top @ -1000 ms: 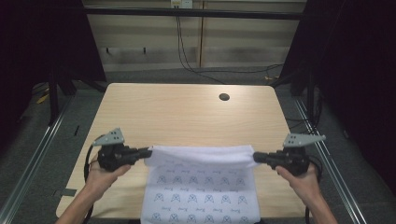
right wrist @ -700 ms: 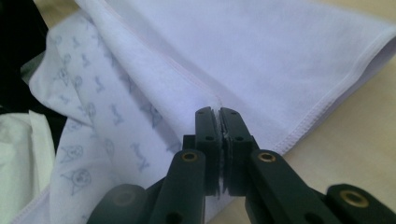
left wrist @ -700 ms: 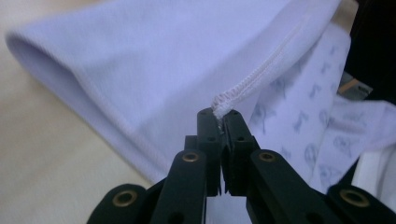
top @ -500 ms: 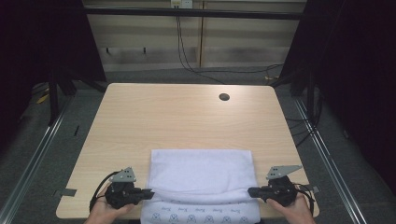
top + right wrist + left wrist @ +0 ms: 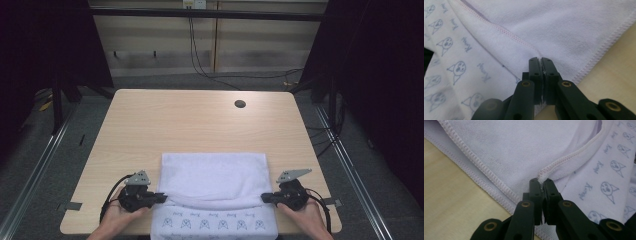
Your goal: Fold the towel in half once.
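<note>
A white towel (image 5: pixel 212 180) lies folded at the table's near edge, its plain side up, while a strip printed with small cat faces (image 5: pixel 215 224) shows nearest the person. My left gripper (image 5: pixel 161 197) is shut on the towel's hemmed corner (image 5: pixel 543 174) at the left side. My right gripper (image 5: pixel 265 198) is shut on the opposite corner (image 5: pixel 534 53). In both gripper views the black jaws are pressed together with cloth pinched between them. The folded-over layer sags a little between the two grippers.
The light wooden table (image 5: pixel 200 125) stretches away beyond the towel, with a round cable hole (image 5: pixel 240 104) at the far right. Metal rails (image 5: pixel 45 150) run along both sides on the floor. Black cables trail from each gripper near the table's front edge.
Both grippers have drawn the towel's far edge back toward the person, folding the plain side over the printed side. The hands have dropped low at the table's near edge.
</note>
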Tool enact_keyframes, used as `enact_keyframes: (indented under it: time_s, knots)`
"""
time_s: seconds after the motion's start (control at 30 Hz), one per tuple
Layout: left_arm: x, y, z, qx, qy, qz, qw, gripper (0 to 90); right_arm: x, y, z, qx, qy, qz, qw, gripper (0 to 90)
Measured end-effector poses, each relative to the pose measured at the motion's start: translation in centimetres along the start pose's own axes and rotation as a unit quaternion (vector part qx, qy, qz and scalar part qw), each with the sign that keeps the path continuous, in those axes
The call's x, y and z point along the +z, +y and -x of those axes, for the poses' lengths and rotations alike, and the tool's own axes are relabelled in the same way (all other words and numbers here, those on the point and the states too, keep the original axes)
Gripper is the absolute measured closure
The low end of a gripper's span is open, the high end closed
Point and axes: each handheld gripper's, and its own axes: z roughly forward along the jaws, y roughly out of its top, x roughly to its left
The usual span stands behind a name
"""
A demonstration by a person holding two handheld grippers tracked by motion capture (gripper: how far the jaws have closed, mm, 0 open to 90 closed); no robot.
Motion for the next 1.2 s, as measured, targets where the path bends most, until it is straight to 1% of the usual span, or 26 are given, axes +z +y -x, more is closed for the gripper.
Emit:
enact_keyframes:
  time_s: [0.03,0.07,0.1,0.13,0.17,0.2,0.23,0.27,0.3,0.37,0.4,0.47,0.5,0.53,0.63,0.67,0.7,0.73,0.9,0.97,1.0,1.03,1.07,1.13,1.17,1.2]
  knots:
    - [0.1,0.6,-0.9,0.006,0.02,0.002,0.9998,87.2,0.3,0.6,0.4,0.0,-0.006,-0.001,1.0,87.7]
    - [0.1,0.6,-0.9,0.006,0.02,0.002,0.9998,87.2,0.5,1.0,0.7,-0.001,-0.01,0.0,0.9999,87.7]
    - [0.5,1.4,-1.9,0.008,0.039,0.003,0.9992,87.2,1.0,1.7,1.2,0.003,-0.009,0.002,1.0,87.7]
    - [0.5,1.4,-1.9,0.008,0.039,0.003,0.9992,87.3,1.2,2.1,1.5,0.001,-0.014,0.002,0.9999,87.7]
    - [0.8,1.9,-2.7,0.006,0.049,0.006,0.9987,87.3,1.2,2.1,1.5,0.001,-0.014,0.002,0.9999,87.7]
    - [1.0,2.4,-3.3,0.003,0.058,0.007,0.9983,87.3,1.6,2.8,2.0,0.0,-0.017,0.001,0.9999,87.7]
    - [1.5,3.3,-4.6,-0.006,0.072,0.011,0.9973,87.3,2.1,3.8,2.8,0.002,-0.026,-0.001,0.9997,87.7]
    - [1.5,3.3,-4.6,-0.006,0.072,0.011,0.9973,87.3,2.1,3.8,2.8,0.002,-0.026,-0.001,0.9997,87.7]
    - [1.7,3.7,-5.2,-0.01,0.073,0.014,0.9972,87.3,2.7,4.8,3.6,0.004,-0.032,0.002,0.9995,87.7]
    - [2.2,4.5,-6.5,-0.017,0.083,0.018,0.9962,87.3,3.0,5.3,4.1,0.001,-0.037,0.004,0.9993,87.8]
    - [2.4,4.9,-7.0,-0.02,0.087,0.019,0.9958,87.3,3.6,6.3,5.0,0.008,-0.049,0.006,0.9987,87.8]
    - [2.8,5.5,-7.9,-0.021,0.101,0.022,0.9944,87.3,3.9,6.8,5.4,0.013,-0.049,0.013,0.9986,87.8]
    - [2.9,5.9,-8.3,-0.016,0.111,0.023,0.9934,87.3,4.2,7.3,5.9,0.013,-0.053,0.015,0.9984,87.8]
    - [3.1,6.2,-8.7,-0.02,0.112,0.023,0.9933,87.3,4.5,7.8,6.3,0.016,-0.06,0.015,0.998,87.8]
    - [3.6,7.1,-9.8,-0.021,0.132,0.024,0.9908,87.3,5.4,9.4,7.5,0.016,-0.077,0.013,0.9968,87.8]
    - [3.8,7.3,-10.3,-0.029,0.133,0.034,0.9901,87.4,6.1,10.4,8.5,0.021,-0.084,0.019,0.9961,87.8]
    - [3.9,7.5,-10.8,-0.031,0.136,0.036,0.9896,87.4,6.1,10.4,8.5,0.021,-0.084,0.019,0.9961,87.8]
    - [4.0,7.7,-11.2,-0.031,0.139,0.04,0.989,87.4,6.7,11.3,9.4,0.032,-0.086,0.025,0.9955,87.8]
    - [4.7,8.7,-13.2,-0.035,0.157,0.051,0.9857,87.4,7.6,12.8,10.8,0.043,-0.095,0.037,0.9939,87.8]
    - [5.3,9.3,-14.3,-0.046,0.163,0.07,0.983,87.4,8.3,13.7,11.8,0.053,-0.104,0.047,0.992,87.8]
    - [5.3,9.3,-14.3,-0.046,0.163,0.07,0.983,87.4,8.3,13.7,11.8,0.053,-0.104,0.047,0.992,87.8]
    - [5.5,9.5,-14.8,-0.055,0.163,0.077,0.982,87.4,8.5,14.0,12.0,0.057,-0.112,0.051,0.9908,87.8]
    - [5.5,9.7,-15.2,-0.053,0.167,0.076,0.9816,87.3,8.8,14.3,12.2,0.058,-0.12,0.053,0.9897,87.8]
    - [5.8,10.1,-15.7,-0.067,0.172,0.082,0.9794,87.3,9.3,15.3,12.5,0.069,-0.135,0.052,0.9871,87.7]
    - [6.0,10.4,-16.0,-0.065,0.179,0.078,0.9786,87.3,9.5,15.5,12.7,0.072,-0.138,0.052,0.9864,87.6]
    - [6.0,10.4,-16.0,-0.065,0.179,0.078,0.9786,87.2,9.6,15.6,12.8,0.069,-0.141,0.056,0.9859,87.6]
